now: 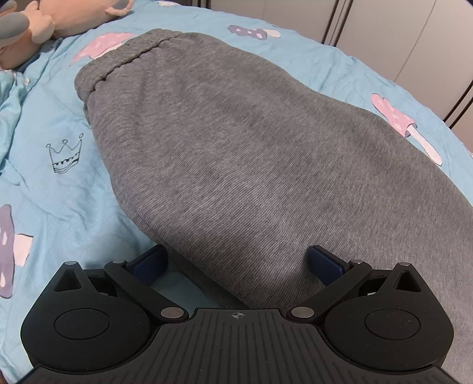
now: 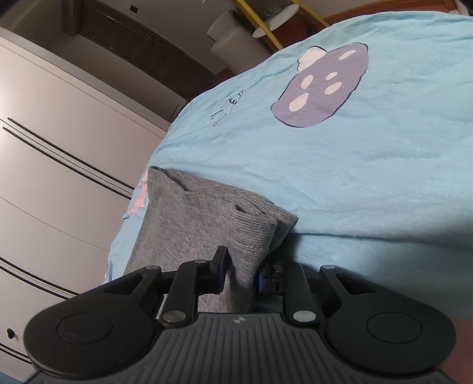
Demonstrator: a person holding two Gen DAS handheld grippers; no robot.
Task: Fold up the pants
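L gripper fingers spread wide over grey pants on bed, plush toy nearby; R gripper pinches pant cuff.

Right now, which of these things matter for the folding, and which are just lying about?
For the job:
grey pants
left gripper, open at the pants
right gripper, pinching a pant end

Lying about:
plush toy
blue bedsheet
wardrobe

Right gripper: jaws clamped on a bunched fold of grey pants. Pants: cuff ends toward the bed edge, lying on a light-blue sheet with purple mushroom print. White wardrobe at left.
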